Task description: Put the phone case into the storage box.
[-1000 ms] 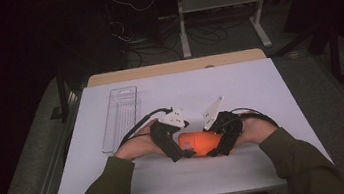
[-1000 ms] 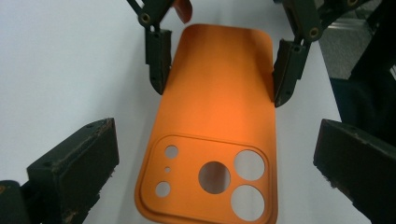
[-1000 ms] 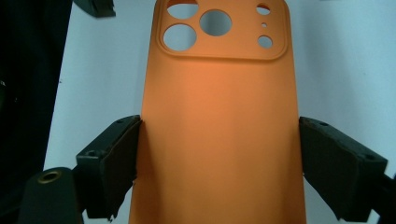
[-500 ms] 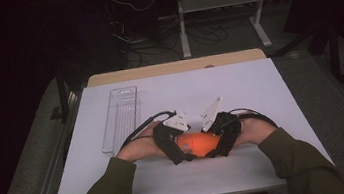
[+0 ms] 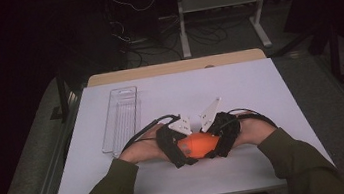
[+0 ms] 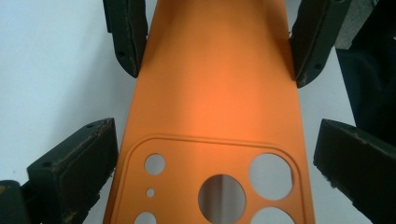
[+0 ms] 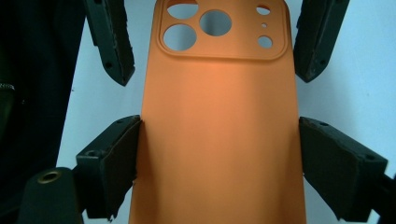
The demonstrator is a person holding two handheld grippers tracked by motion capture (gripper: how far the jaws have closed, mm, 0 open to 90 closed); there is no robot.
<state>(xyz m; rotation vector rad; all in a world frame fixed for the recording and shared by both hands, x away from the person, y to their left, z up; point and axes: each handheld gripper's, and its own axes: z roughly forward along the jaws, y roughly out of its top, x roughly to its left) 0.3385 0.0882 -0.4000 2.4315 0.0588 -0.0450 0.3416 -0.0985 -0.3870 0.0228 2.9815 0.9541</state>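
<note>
A white board is laid over the table, with a strip of wooden tabletop seen along its far edge. Beyond it the room is dark; a tangle of cables and a pale metal frame can be made out on the floor. At the left of the board a clear plastic tray is set lengthwise, well apart from the hands.

Near the front middle of the board an orange phone case is held between the two grippers, which are brought in from opposite ends. The left gripper is placed at the end with the camera cut-outs; in the left gripper view the case is seen between its jaws, the left jaw close against the edge while a narrow gap is left at the right, so whether it is truly pinched cannot be told. The right gripper is placed at the plain end; in the right gripper view the case is spanned by its widely spread jaws, whose pads are pressed on both long edges.
</note>
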